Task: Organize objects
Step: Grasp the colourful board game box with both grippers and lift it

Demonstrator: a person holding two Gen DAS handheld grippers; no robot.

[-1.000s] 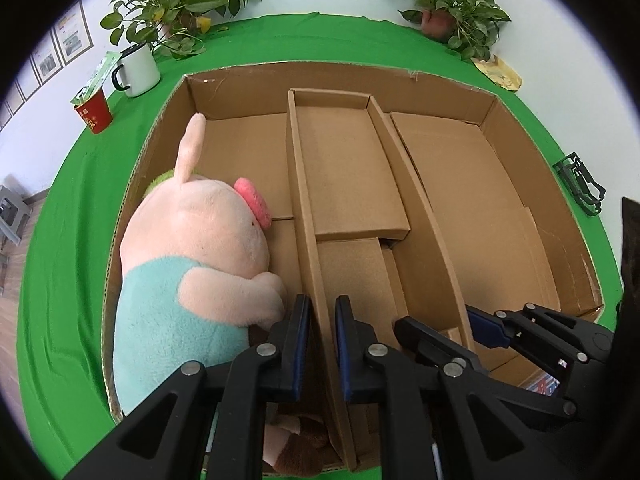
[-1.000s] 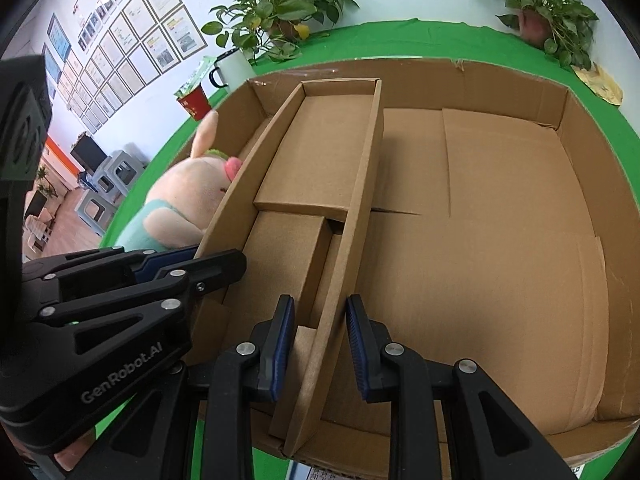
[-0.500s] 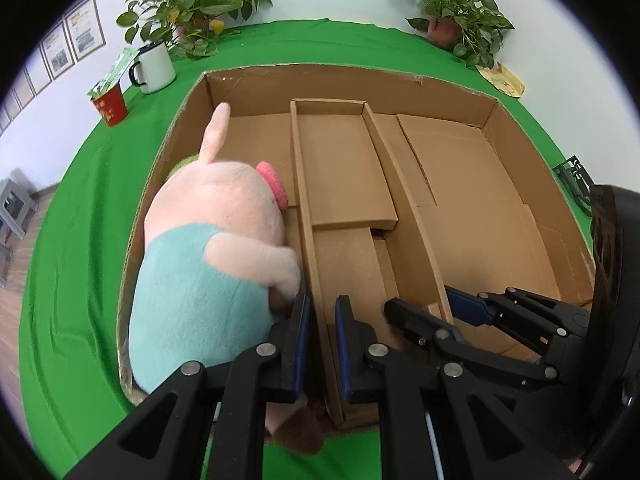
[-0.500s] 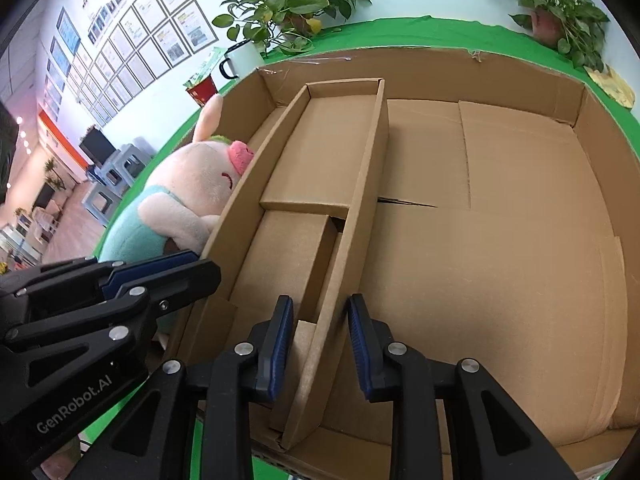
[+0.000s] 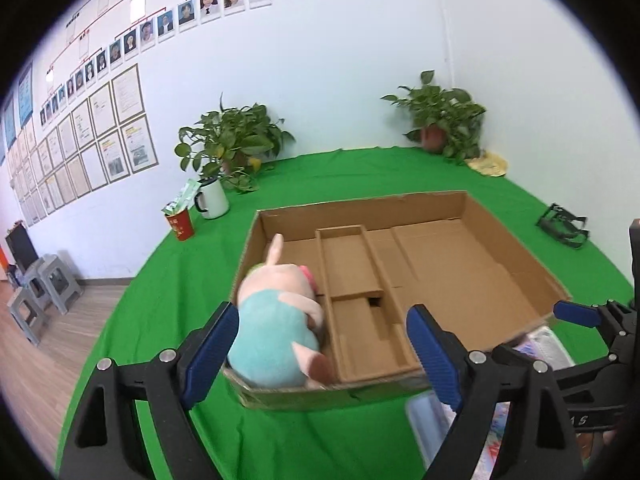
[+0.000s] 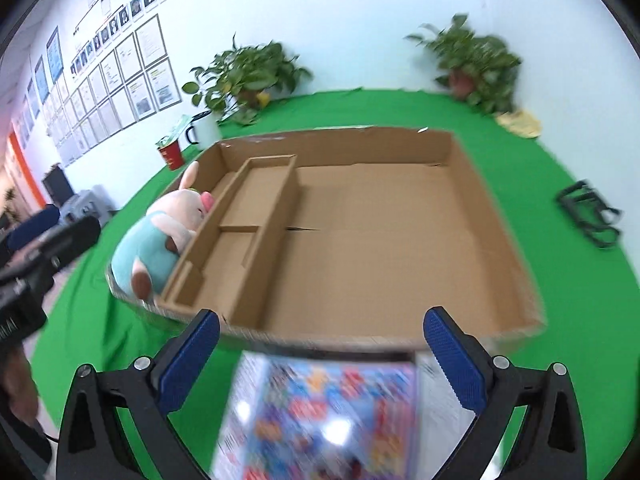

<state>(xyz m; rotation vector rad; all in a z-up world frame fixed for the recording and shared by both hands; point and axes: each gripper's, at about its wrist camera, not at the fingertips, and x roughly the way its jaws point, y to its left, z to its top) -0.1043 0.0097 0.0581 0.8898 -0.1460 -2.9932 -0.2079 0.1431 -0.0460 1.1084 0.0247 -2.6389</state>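
A shallow cardboard box (image 5: 516,240) (image 6: 476,184) with inner dividers (image 5: 326,272) (image 6: 276,216) lies on the green table. A pink plush pig in a teal shirt (image 5: 276,320) (image 6: 160,236) lies in its left compartment. My left gripper (image 5: 324,340) is open and empty, held back above the box's near edge. My right gripper (image 6: 320,344) is open and empty, above a colourful book or package (image 6: 320,420) that lies on the table in front of the box. The right gripper also shows at the left wrist view's right edge (image 5: 576,316).
A red cup (image 5: 180,226) and a white mug (image 5: 212,198) stand at the back left by a potted plant (image 5: 232,140). A second plant (image 5: 444,120) stands at the back right. A black wire holder (image 5: 564,228) lies right of the box.
Both grippers let go of the cardboard dividers, opened wide and pulled back and up from the box. The colourful package came into view under the right gripper.
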